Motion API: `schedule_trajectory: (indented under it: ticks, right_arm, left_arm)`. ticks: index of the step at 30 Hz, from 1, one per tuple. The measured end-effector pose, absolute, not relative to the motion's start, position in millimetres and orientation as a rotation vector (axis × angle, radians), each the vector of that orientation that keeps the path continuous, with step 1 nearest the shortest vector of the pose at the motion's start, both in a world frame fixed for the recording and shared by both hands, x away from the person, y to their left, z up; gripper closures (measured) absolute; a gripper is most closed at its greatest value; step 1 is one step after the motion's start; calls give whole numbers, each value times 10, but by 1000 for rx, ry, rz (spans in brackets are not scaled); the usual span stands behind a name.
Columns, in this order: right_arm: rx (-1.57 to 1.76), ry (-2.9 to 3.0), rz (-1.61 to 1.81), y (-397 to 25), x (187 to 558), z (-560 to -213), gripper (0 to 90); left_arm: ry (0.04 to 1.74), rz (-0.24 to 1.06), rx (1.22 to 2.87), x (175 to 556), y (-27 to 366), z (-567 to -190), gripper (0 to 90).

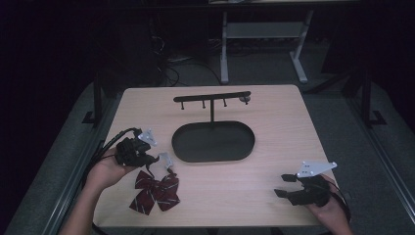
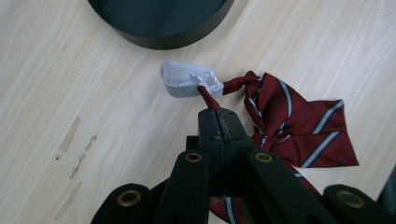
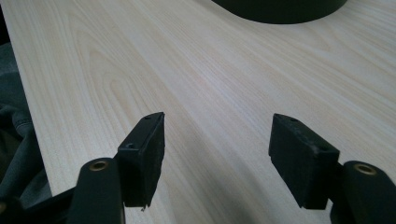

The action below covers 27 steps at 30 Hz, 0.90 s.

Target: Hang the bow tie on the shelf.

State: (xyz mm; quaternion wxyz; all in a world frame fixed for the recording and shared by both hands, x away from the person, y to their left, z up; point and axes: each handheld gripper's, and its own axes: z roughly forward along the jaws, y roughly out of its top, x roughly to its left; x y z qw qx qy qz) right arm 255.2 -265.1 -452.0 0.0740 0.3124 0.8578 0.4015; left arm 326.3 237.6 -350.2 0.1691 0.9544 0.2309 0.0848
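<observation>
Here the left gripper (image 2: 219, 122) pinches the bow tie's strap (image 2: 208, 97) beside the empty black tray (image 1: 214, 142); the right gripper (image 3: 217, 158) gapes.

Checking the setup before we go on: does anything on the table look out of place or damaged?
Nothing is damaged. The red striped bow tie lies crumpled on the wooden table, not on the black hanger stand; the left claw pinches its strap. Faint scuff marks show nearby.

Dark red striped bow tie (image 1: 155, 194) lies flat near the table's front edge, white clasp (image 2: 189, 78) attached.
</observation>
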Motion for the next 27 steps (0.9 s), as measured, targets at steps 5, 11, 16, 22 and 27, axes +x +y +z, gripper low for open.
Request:
schedule_trajectory:
  ticks: [5, 11, 16, 22, 27]
  right_arm:
    - [942, 2575, 1203, -2648, 2551, -4519, 356]
    - [938, 2573, 1206, -2652, 2553, -4518, 356]
    - [936, 2574, 1203, -2650, 2559, -4520, 356]
    - [951, 2574, 1207, -2655, 2558, -4523, 356]
    - [953, 2576, 1209, -2659, 2573, -4534, 356]
  left_arm:
    - [600, 241, 2728, 3207, 2325, -3400, 896]
    - [546, 251, 2761, 3152, 2250, -3308, 897]
    - [499, 239, 2770, 3121, 2198, -3235, 897]
    - [464, 226, 2773, 3096, 2152, -3147, 896]
    - [429, 232, 2777, 3078, 2129, -3051, 897]
